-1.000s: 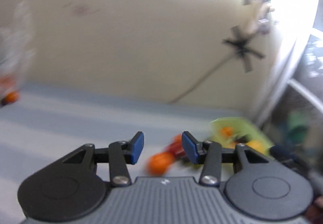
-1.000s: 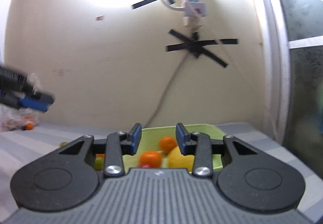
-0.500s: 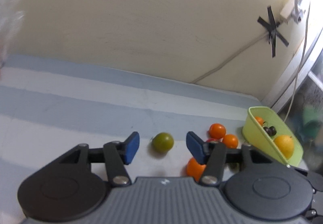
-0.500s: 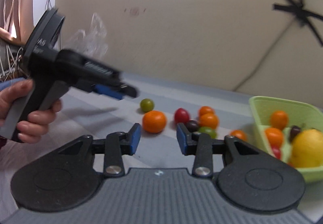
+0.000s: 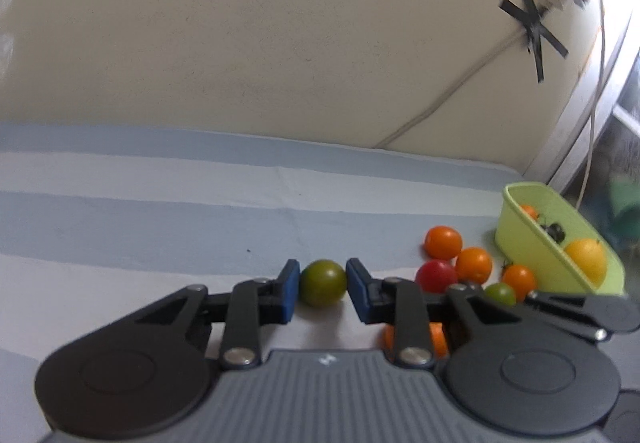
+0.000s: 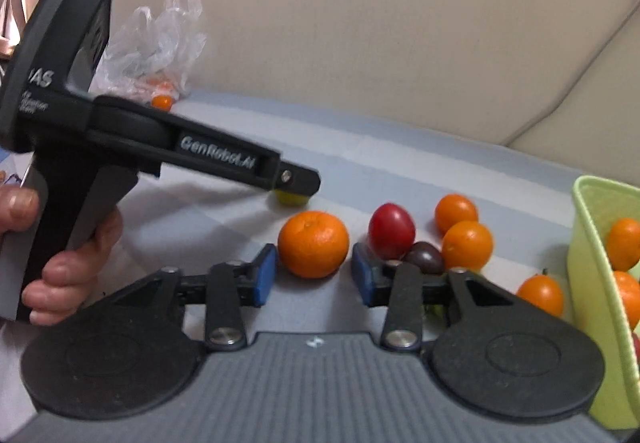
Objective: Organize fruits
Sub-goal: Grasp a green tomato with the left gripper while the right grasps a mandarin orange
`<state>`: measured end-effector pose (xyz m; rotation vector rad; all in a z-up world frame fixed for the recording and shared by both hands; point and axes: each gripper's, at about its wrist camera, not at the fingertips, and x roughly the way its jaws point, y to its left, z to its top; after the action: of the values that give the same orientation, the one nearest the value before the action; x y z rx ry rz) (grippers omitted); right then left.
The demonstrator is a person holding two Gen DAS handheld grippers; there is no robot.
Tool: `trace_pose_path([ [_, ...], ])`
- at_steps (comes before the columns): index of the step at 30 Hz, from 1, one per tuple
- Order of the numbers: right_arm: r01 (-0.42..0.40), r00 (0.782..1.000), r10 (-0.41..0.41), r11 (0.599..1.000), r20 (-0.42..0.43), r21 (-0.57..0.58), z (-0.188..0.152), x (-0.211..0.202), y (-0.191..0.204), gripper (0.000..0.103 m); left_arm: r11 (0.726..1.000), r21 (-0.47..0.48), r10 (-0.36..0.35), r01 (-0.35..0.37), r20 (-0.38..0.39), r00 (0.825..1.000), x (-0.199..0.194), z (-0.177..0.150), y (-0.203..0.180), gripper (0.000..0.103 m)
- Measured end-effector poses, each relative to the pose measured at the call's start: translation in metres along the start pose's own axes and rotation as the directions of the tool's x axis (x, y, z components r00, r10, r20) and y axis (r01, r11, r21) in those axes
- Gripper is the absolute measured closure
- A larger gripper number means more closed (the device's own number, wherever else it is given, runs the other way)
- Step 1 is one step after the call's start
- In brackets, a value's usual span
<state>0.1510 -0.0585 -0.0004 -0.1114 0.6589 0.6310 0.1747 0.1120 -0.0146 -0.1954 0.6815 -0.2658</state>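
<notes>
A small round green tomato (image 5: 323, 282) is gripped by the left tongs (image 5: 322, 292); a round orange mandarin (image 6: 313, 244) is framed by the closing right tongs (image 6: 313, 275), untouched.

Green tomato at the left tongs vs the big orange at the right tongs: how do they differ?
The green tomato is olive green and glossy; the orange is bright orange with dimpled skin. The green tomato is the smaller. The left tongs are shut on the green tomato; the closing right tongs don't yet touch the orange. Both are round, on the striped cloth.
</notes>
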Motion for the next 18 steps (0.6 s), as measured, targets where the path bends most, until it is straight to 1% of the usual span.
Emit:
trace_pose_path([
  [1,0.004,1.000,-0.004,1.000,0.003,0.001,-0.001,-0.001,0.001,0.064,1.000,0.006,0.004,-0.004,0.002,1.000,-0.002,-0.001,-0.002,0.077],
  [3,0.009,1.000,-0.010,1.000,0.017,0.009,-0.004,-0.008,0.002,0.064,1.000,-0.014,-0.004,0.004,0.004,1.000,-0.011,-0.007,-0.007,0.077],
  [5,-0.001,0.999,0.000,1.000,0.033,0.008,-0.011,-0.022,0.006,0.064,1.000,-0.013,-0.007,0.008,0.026,1.000,-0.024,-0.013,-0.016,0.077],
  [7,0.007,0.999,-0.006,1.000,0.054,-0.003,-0.020,-0.038,0.010,0.064,1.000,-0.013,-0.013,0.014,0.046,0.999,-0.040,-0.022,-0.025,0.077],
  [11,0.023,0.996,-0.022,1.000,0.086,-0.015,-0.043,-0.072,0.016,0.064,0.997,-0.043,-0.068,0.070,0.052,0.996,-0.067,-0.042,-0.045,0.077],
  [13,0.039,0.995,-0.038,0.999,0.096,-0.015,-0.052,-0.084,0.016,0.064,0.995,-0.038,-0.091,0.093,0.047,0.995,-0.075,-0.051,-0.058,0.077],
  [16,0.086,0.990,-0.085,0.996,0.110,-0.003,-0.066,-0.102,0.010,0.064,0.992,-0.023,-0.123,0.123,0.018,0.992,-0.080,-0.063,-0.078,0.077],
  [18,0.114,0.986,-0.117,0.993,0.116,0.034,-0.075,-0.115,0.000,0.064,0.991,0.001,-0.136,0.136,-0.009,0.991,-0.076,-0.070,-0.092,0.077],
])
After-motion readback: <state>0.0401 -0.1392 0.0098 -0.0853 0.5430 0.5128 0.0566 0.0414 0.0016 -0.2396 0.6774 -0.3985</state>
